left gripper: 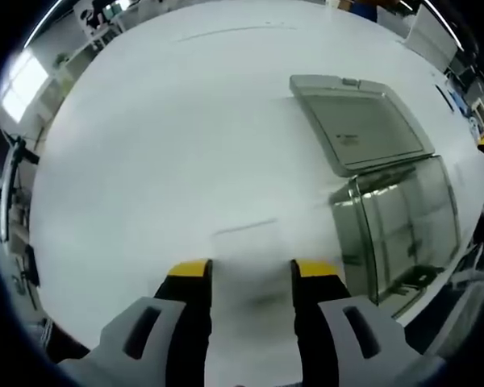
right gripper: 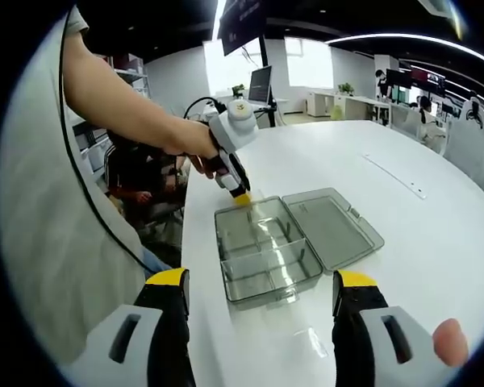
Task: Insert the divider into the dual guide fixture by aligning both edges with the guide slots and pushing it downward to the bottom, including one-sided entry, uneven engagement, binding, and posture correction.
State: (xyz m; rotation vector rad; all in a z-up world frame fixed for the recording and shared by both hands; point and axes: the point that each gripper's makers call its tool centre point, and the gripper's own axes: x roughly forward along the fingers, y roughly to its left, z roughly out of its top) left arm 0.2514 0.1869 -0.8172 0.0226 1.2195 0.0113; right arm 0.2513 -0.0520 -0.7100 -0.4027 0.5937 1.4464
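Observation:
A clear plastic box (right gripper: 250, 270) lies on the white table (right gripper: 436, 234) with its hinged lid (right gripper: 331, 226) folded flat open to the right. Clear partitions (right gripper: 268, 260) split the inside into compartments; I cannot tell which one is the loose divider. My right gripper (right gripper: 262, 282) is open just in front of the box, holding nothing. My left gripper (right gripper: 242, 196), held in a person's hand, has its yellow tips at the box's far left corner. In the left gripper view the left gripper (left gripper: 252, 270) is open over bare table, with the box (left gripper: 403, 226) and lid (left gripper: 359, 121) to its right.
A person's arm (right gripper: 121, 105) and pale shirt take up the left of the right gripper view. The table edge (right gripper: 185, 242) runs just left of the box. A thin seam (right gripper: 395, 176) crosses the tabletop at the far right. Desks, monitors and chairs stand beyond.

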